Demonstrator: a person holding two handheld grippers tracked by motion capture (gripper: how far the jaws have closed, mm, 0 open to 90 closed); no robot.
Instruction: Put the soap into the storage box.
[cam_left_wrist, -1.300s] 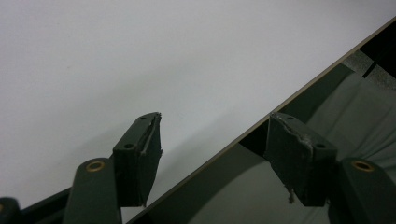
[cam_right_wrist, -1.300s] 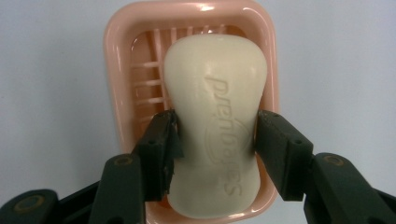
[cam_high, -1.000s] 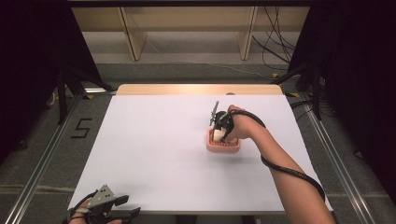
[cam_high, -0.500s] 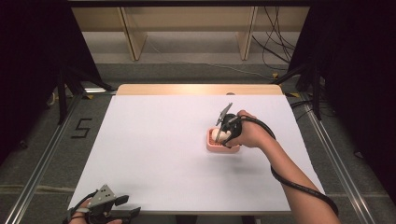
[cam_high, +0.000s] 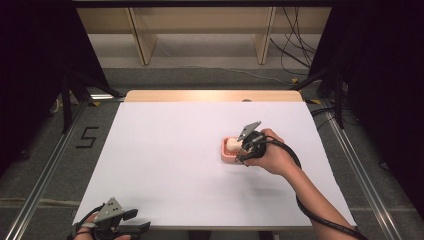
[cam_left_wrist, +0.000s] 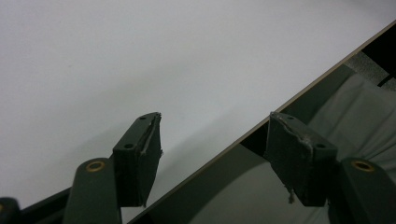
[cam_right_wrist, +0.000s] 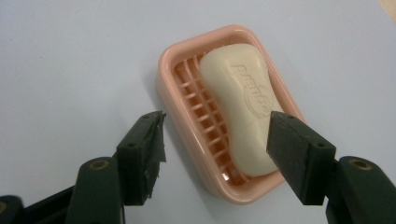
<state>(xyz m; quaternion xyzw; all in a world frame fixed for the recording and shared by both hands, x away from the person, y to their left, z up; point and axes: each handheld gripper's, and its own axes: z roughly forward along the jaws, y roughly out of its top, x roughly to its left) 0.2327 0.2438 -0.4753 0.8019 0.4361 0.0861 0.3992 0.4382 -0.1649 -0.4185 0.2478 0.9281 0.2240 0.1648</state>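
soap dish (cam_right_wrist: 219, 116): pink, slatted floor, sits flat on the white counter (cam_high: 165, 160), right of centre in the high view (cam_high: 230, 149). Long axis runs diagonally in the right gripper view.
soap (cam_right_wrist: 245, 102): cream bar, embossed lettering on top, lies inside the dish along its long axis, pushed toward one long wall; bare slats show on the other side. Also seen in the high view (cam_high: 232, 145).
right gripper (cam_right_wrist: 217, 156): held in the person's right hand (cam_high: 272, 157), just beside the dish on its right in the high view (cam_high: 246, 147), tilted down toward it.
right fingers (cam_right_wrist: 140, 156): spread wide, jaws have just been opening then eased in slightly. No pad presses on anything.
soap vs right fingers: near end of the dish and bar lies in the gap between the fingers. One finger sits over bare counter off the dish's outer wall; the other (cam_right_wrist: 299, 154) overlaps the near end of the bar in the view. Contact there: cannot tell, looks clear of it.
left gripper (cam_left_wrist: 215, 154): at the near left corner of the counter in the high view (cam_high: 112, 222), well apart from the dish.
left fingers (cam_left_wrist: 140, 156): apart, nothing between them. They straddle the counter's near edge, one over the white top, the other (cam_left_wrist: 299, 161) past the edge over the grey floor (cam_left_wrist: 364, 116).
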